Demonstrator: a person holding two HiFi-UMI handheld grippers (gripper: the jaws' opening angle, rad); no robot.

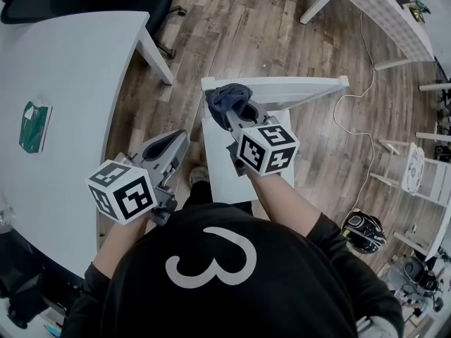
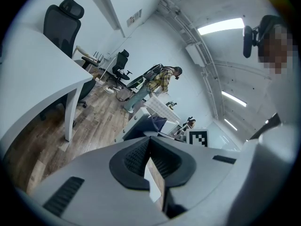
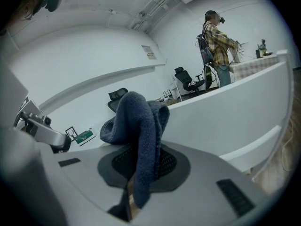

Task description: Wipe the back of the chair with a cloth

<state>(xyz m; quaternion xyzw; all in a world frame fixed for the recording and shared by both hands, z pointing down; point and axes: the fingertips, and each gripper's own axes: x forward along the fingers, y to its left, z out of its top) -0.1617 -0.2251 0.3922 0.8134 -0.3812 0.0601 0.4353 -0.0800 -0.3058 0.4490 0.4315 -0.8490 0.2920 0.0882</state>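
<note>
A: Starting at the left, by the table?
B: Only the left gripper, clamped on nothing, held low between table and chair. Probably parked aside so as not to crowd the wiping.
A: No bracing of the chair, then?
B: None; near it but not touching. Seems a job for 1 gripper.
A: And further right?
B: The cloth, bunched up, pinched tight in the right gripper, at the left end of the top rail, seemingly touching it.
A: Why bunched?
B: Likely for a thick pad to press with; loose tail draped down over the jaws.
A: Why that end?
B: Looks like a starting point for 1 sweep rightward along the rail. Hard to judge how much already wiped.
</note>
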